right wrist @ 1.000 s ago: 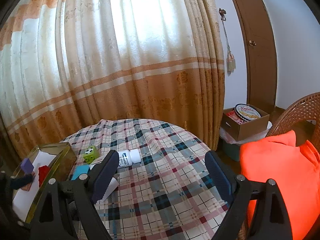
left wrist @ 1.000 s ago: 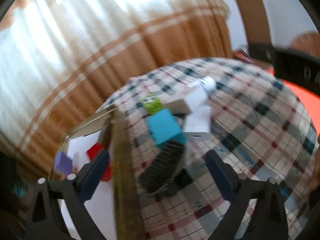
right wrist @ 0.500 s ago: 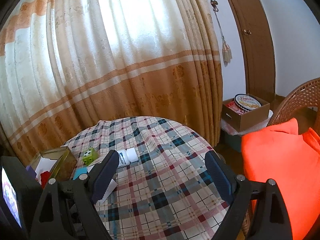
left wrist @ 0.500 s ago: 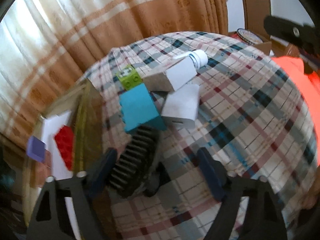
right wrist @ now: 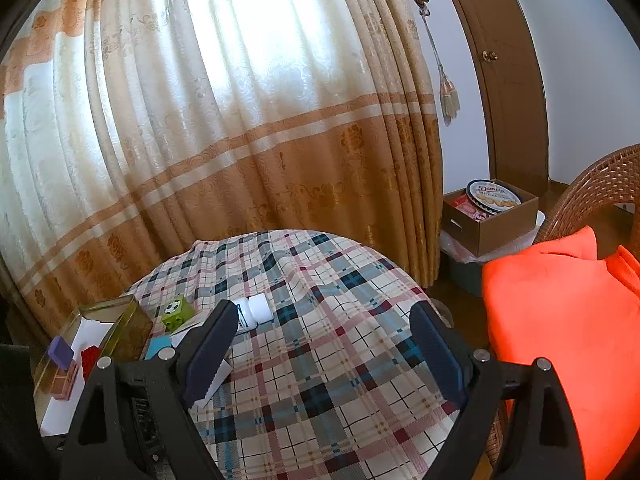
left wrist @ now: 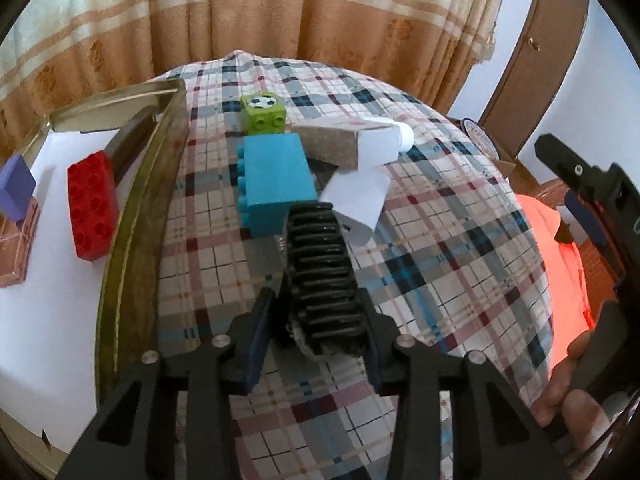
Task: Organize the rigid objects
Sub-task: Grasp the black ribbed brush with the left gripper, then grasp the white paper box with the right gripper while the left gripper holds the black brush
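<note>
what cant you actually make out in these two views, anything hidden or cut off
- Black ribbed object, left wrist view: the near end sits between the left gripper fingers, so its full shape and what it is stay unclear.
- White bottle, right wrist view: a right gripper finger covers part of it, and the label is too small to read.
- Gold tin, left wrist view: cut off by the left edge, so some contents are hidden.

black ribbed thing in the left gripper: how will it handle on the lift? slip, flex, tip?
Black ribbed piece looks rigid, so flex is unlikely. The left gripper clamps only its near end, so the long far end may droop or pivot. The ribs probably help against slipping. Its far tip sits against the blue block, which may get nudged.
</note>
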### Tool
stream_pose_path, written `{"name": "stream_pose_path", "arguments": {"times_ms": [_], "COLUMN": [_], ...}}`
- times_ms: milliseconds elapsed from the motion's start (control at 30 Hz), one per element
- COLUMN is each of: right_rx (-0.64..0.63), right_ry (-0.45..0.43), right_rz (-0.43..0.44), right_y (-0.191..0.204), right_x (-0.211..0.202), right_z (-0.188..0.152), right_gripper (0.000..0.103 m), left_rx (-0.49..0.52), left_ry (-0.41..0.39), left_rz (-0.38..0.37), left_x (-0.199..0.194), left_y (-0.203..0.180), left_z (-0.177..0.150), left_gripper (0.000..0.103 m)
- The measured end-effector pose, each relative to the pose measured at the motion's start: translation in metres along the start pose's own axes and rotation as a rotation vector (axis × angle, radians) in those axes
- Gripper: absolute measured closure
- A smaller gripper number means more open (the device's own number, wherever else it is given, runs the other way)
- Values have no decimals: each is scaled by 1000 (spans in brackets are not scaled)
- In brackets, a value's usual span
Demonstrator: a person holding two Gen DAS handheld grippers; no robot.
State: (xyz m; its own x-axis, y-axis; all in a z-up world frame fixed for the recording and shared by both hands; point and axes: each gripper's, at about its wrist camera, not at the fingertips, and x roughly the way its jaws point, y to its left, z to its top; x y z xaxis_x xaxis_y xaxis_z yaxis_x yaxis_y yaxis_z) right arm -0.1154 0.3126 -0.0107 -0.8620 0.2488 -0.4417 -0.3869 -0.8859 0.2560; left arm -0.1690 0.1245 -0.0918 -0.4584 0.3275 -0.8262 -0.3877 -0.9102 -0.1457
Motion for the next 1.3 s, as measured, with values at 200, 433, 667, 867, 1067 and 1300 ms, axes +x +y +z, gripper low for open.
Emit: {"name": "stream_pose_path", "arguments": {"times_ms": [200,433,667,867,1067,1300], "right_rx": [15,-11,-24,-29,-121,-204], "right_ry": [3,36,100,161,182,266], "right_rz": [4,12,16,88,238,317], "right_y": [-3,3,5,11,43,74], "right_x": [1,8,20,32,43,69], "right_z": [0,0,-2,-4,4,4], "right_gripper": [14,14,14,14,14,19], "left_rx": [-47,-102,-130,-147,-125,-125], "left_ry": [-17,-65,-90,-99,-96,-97], "left_rz": [2,12,46,27,57,58], "left_x": [-1,-2,0,0,2,2], "left_y": [5,8,7,11,8,8], "left_z": [1,-3,-3,-3,-3,-4], "left_gripper": [65,66,67,67,66,66]}}
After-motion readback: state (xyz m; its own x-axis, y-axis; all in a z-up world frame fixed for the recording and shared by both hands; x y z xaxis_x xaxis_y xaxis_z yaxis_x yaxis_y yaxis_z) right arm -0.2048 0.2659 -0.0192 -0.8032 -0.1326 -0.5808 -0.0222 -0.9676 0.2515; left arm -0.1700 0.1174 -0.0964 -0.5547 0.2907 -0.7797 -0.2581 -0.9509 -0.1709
